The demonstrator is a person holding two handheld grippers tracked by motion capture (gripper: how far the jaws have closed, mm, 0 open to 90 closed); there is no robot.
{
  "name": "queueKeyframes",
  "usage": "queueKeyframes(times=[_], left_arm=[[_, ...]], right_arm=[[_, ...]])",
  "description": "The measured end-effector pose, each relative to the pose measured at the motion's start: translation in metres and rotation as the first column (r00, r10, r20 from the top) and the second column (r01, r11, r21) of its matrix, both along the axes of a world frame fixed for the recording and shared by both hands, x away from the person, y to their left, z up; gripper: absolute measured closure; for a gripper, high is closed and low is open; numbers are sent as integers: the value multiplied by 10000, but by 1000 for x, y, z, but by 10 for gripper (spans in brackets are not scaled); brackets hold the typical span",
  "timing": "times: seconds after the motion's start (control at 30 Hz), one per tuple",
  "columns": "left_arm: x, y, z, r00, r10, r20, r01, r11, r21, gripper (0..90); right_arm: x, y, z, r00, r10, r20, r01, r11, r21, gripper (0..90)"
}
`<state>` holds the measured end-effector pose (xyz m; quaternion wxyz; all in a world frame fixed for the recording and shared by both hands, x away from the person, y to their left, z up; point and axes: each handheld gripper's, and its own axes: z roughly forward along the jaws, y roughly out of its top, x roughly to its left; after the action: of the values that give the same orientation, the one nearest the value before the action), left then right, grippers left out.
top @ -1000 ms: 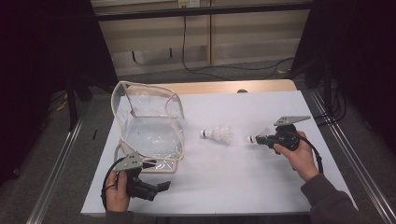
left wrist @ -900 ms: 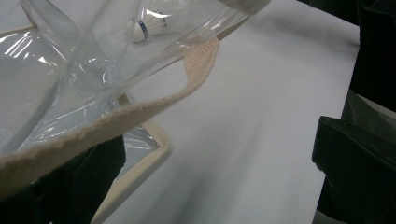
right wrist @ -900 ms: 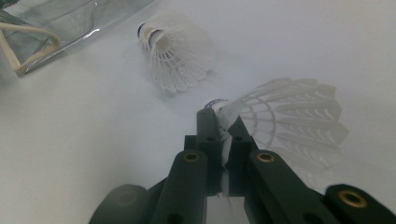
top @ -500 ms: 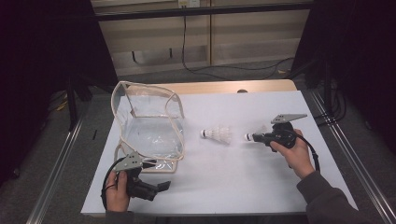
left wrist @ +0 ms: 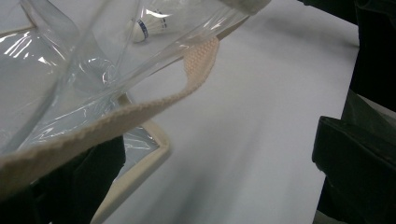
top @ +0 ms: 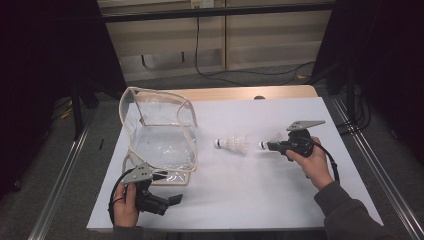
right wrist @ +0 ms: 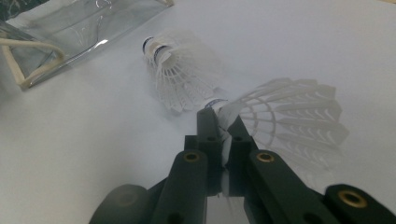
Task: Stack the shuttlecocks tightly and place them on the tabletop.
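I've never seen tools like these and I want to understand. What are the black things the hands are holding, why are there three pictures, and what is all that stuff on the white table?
A person holds a black two-jaw grabbing tool in each hand. One picture looks down from above; the others come from small cameras riding on each tool. On the white table stands a clear plastic bag with cream fabric trim, and a white feathered shuttlecock lies beside it. The right gripper is pinched shut on the feathers of a second white shuttlecock, held near the first one. The left gripper rests at the bag's near corner, with the bag's cream handle strap crossing in front of its camera; whether its jaws pinch anything I can't tell.
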<state>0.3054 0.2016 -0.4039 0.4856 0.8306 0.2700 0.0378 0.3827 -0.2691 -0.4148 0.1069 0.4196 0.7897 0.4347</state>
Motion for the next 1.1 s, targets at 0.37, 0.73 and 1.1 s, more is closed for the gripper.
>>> queueKeyframes(times=[0.37, 0.73, 1.1], left_arm=[[0, 0, 0, 10000, 11, 53, -11, 10000, 33, 28], [0, 0, 0, 10000, 10, 38, -10, 10000, 32, 29], [0, 0, -1, 10000, -12, 31, 12, 10000, 30, 29]], right_arm=[[3, 5, 0, 10000, 69, 64, -69, 10000, -34, 880], [7, 13, 2, 9997, 210, 156, -210, 9998, 26, 882], [9, 17, 0, 9996, 202, 188, -205, 9997, 149, 883]])
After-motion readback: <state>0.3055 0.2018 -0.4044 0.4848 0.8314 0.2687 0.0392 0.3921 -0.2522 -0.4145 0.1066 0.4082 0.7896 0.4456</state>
